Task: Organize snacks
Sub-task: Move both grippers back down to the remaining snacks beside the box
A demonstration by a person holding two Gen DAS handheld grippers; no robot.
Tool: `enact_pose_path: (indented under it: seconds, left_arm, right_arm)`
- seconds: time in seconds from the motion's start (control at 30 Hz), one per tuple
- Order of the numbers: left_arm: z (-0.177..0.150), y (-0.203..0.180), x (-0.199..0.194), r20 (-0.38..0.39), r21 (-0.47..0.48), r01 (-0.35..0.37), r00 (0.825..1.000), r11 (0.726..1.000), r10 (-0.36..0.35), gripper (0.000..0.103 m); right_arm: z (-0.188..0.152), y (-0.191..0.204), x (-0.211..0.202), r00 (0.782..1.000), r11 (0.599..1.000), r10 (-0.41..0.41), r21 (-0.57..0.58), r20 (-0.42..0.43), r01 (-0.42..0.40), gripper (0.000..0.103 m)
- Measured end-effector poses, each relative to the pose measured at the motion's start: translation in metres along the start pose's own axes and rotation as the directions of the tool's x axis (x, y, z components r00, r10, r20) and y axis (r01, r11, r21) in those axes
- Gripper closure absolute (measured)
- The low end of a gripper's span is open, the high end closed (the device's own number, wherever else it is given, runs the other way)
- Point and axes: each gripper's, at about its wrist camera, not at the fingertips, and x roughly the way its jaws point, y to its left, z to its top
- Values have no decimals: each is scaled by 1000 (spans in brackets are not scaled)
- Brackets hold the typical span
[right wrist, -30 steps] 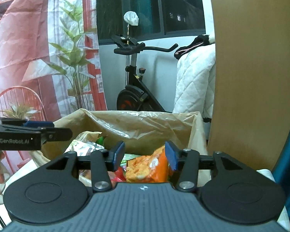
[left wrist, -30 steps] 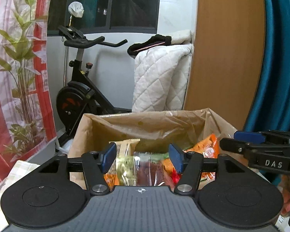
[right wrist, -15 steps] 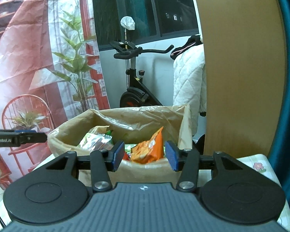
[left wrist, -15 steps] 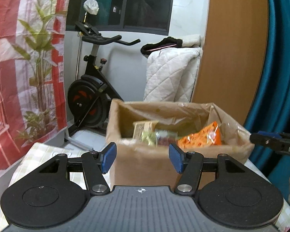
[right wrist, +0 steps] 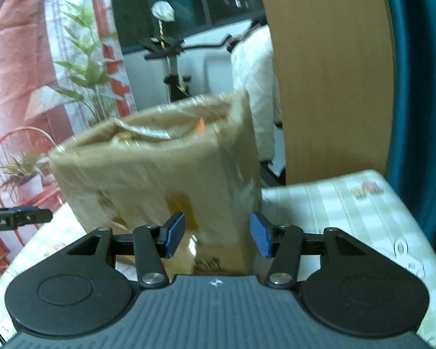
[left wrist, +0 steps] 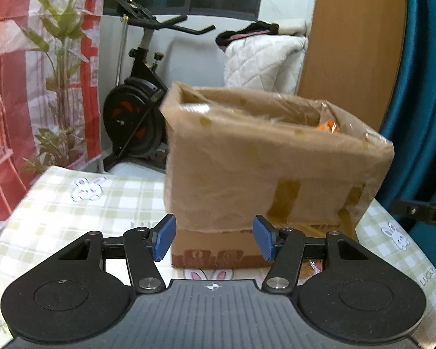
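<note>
Tablecloth (left wrist: 58, 203) under box (left wrist: 261, 174).

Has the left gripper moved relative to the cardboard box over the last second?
Yes. The left gripper has dropped and backed away: the cardboard box now shows its outer side.

"LUCKY" is printed on the checked tablecloth (left wrist: 427, 279) near its right edge. Lettering on the cardboard box (left wrist: 276, 174) is too blurred to read.

The left tool (left wrist: 214, 238) hangs with its blue pads spread wide, nothing between them. At twelve o'clock the cardboard box (left wrist: 264, 174) stands on the checked surface (left wrist: 72, 203), an orange packet (left wrist: 328, 125) peeking out.
</note>
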Motion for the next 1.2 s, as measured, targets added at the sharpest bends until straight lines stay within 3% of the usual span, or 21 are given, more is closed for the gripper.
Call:
enact_pose_path:
  seconds: [0.23,0.47,0.73,0.97,1.2]
  left_arm:
    - [-20,-19,37,-42,32,26,999,999,-25,50]
    - [-33,-40,67,-85,122,81,994,989,-71,51]
    - [-45,-50,92,-154,149,157,979,976,-134,55]
    - [-53,-64,104,-182,161,232,962,959,-202,55]
    - [-52,-84,115,-220,193,329,933,924,-286,55]
  right_arm:
    - [-36,-20,37,993,998,-61,22,-103,64,49]
    - [-59,-55,78,970,982,-89,145,-227,124,49]
    - [-71,-34,96,966,996,-88,-55,-242,77,49]
    - [-75,-22,90,965,993,-88,-96,-248,66,49]
    - [-76,-19,93,964,993,-64,-116,-257,34,52]
